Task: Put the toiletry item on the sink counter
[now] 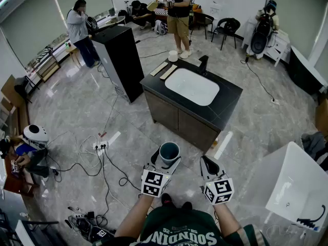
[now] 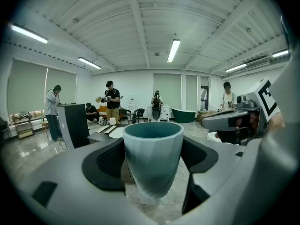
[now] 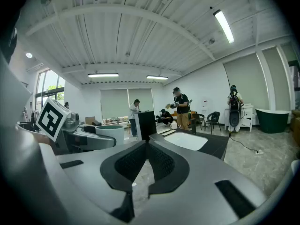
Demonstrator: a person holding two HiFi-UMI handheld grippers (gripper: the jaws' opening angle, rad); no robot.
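A teal-grey tumbler cup (image 1: 169, 152) (image 2: 153, 156) stands upright between the jaws of my left gripper (image 1: 165, 164) (image 2: 153, 159), which is shut on it. The cup (image 3: 109, 134) also shows at the left of the right gripper view. My right gripper (image 1: 207, 165) (image 3: 146, 165) is shut with nothing in it, held level beside the left one. Ahead stands the sink counter (image 1: 225, 104) (image 2: 101, 136) (image 3: 218, 144), a dark cabinet with a black top, a white basin (image 1: 191, 86) and a black tap (image 1: 203, 64). Both grippers hang over the floor, short of the counter's near side.
A white cup (image 1: 173, 56) and two flat wooden pieces (image 1: 164, 69) lie on the counter's far left end. A tall black cabinet (image 1: 123, 60) stands left of it. Cables and a power strip (image 1: 100, 146) lie on the floor at left. A white bathtub (image 1: 294, 186) is at right. Several people stand behind.
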